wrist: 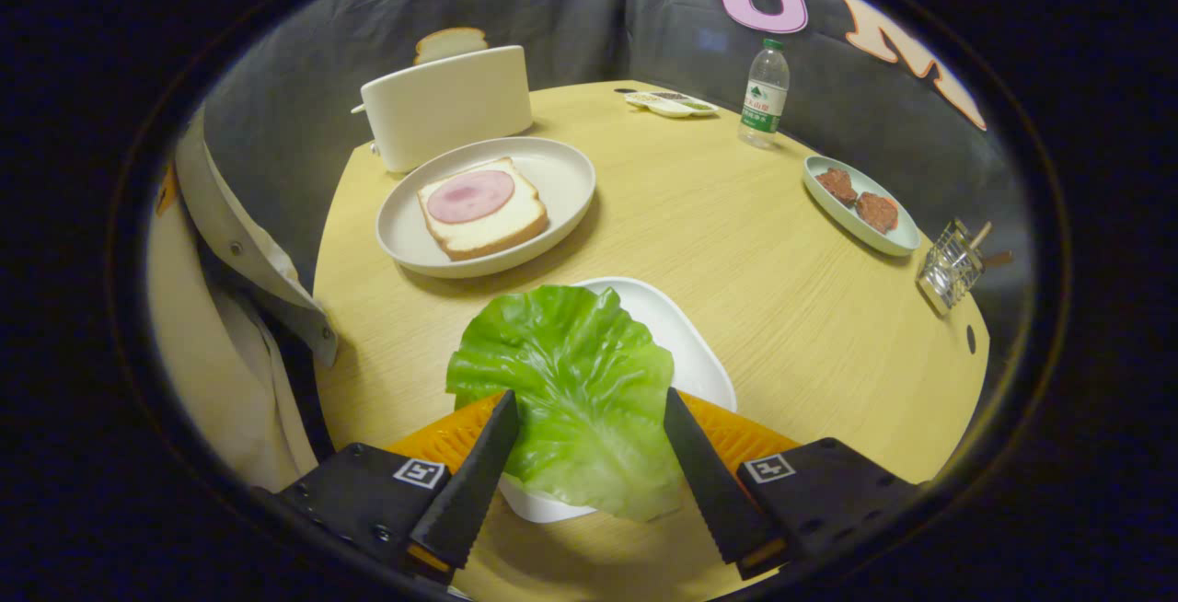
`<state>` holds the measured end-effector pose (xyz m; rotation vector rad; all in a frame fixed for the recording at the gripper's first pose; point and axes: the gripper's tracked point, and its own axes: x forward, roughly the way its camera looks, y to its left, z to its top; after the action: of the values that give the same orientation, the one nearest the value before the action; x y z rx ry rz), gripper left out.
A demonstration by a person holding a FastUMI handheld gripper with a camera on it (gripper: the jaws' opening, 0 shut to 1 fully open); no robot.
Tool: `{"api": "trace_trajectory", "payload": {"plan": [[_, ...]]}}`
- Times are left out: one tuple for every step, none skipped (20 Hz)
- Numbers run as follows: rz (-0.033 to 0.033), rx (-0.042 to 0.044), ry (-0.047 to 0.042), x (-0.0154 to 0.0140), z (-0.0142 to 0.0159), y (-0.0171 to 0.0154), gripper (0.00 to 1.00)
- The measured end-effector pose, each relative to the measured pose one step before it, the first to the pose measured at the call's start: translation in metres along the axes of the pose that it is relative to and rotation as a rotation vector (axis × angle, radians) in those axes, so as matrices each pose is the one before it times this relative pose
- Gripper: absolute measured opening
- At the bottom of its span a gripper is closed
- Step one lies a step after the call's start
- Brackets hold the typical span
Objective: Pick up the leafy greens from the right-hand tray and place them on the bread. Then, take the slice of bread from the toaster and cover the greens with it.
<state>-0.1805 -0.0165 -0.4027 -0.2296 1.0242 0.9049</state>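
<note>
Here, from the gripper view: gripper (589, 413) low over the near side of a round wooden table (736, 243), fingers (479, 473) spread apart with a lettuce leaf (575, 390) lying between them. Hard to tell whether either finger actually presses on the leaf; no clear clamp on it from both sides. Leaf broad, crinkled, bright green, overlapping the near half of a white tray (686, 335) and hanging past its near rim. Beyond the tray and slightly left, a round pale plate (561, 174) carrying a slice of bread (488, 215) topped with a round pink slice of ham (469, 195). Just behind that plate, touching or nearly so, a cream toaster (446, 105) with a second slice of bread (449, 42) standing up out of its slot. Far across the table, a small flat dish (672, 103) with something dark and unclear on it, and beside it an upright plastic water bottle (764, 96). Over to the right, an oval plate (879, 229) holding two reddish-brown patties (856, 199), and near the table's edge a small wire basket (948, 266) with wooden sticks poking out. At the left, beside the table, a person's pale sleeve (230, 344).
</note>
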Motion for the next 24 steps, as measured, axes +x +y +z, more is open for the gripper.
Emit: {"api": "trace_trajectory", "payload": {"plan": [[-0.00268, 0.00487, -0.00017, -0.00092, -0.00027, -0.00013, 0.98], [-0.00246, 0.00290, 0.00249, 0.00050, -0.00005, 0.00031, 0.97], [-0.00159, 0.00091, 0.00339, 0.00139, 0.00003, 0.00033, 0.96], [-0.00151, -0.00467, -0.00393, -0.00060, 0.00052, 0.00129, 0.95], [0.00098, -0.00374, -0.00113, 0.00068, -0.00051, 0.00201, 0.85], [-0.00555, -0.00754, -0.00266, -0.00078, 0.00038, -0.00045, 0.74], [-0.00624, -0.00358, 0.00187, 0.00045, 0.00002, 0.00056, 0.64], [-0.00030, 0.00468, 0.00191, 0.00016, -0.00001, 0.00062, 0.53], [-0.00694, -0.00278, -0.00144, -0.00114, 0.00033, 0.00016, 0.53], [-0.00774, -0.00506, -0.00724, 0.00364, 0.00125, -0.00099, 0.38], [-0.00264, 0.00251, 0.00712, -0.00156, -0.00089, 0.00090, 0.23], [-0.01202, -0.00024, -0.00041, 0.00371, -0.00061, -0.00121, 0.18], [-0.00625, -0.00510, -0.00138, -0.00391, 0.00319, -0.00168, 0.13], [0.00462, 0.00270, 0.00956, -0.00046, -0.00189, 0.00179, 0.09], [0.01018, 0.00373, 0.00622, -0.00080, -0.00075, 0.00517, 0.09], [-0.00471, -0.00822, 0.00168, -0.00127, 0.00071, 0.00004, 0.08], [-0.00366, -0.00514, -0.00274, -0.00172, 0.00213, -0.00054, 0.08], [-0.00428, 0.00082, -0.00513, -0.00302, 0.00322, -0.00027, 0.08], [-0.00569, 0.00297, -0.00820, -0.00142, 0.00255, -0.00017, 0.08], [-0.00581, 0.00396, -0.00455, -0.00285, 0.00336, -0.00095, 0.08], [-0.00408, 0.00493, -0.00432, -0.00212, 0.00214, 0.00092, 0.08], [-0.00356, 0.00250, -0.00174, -0.00200, 0.00286, 0.00110, 0.08], [-0.00742, -0.00326, -0.00207, -0.00293, 0.00175, -0.00060, 0.08], [-0.00781, -0.00462, -0.00333, -0.00219, 0.00317, 0.00067, 0.08]]}}
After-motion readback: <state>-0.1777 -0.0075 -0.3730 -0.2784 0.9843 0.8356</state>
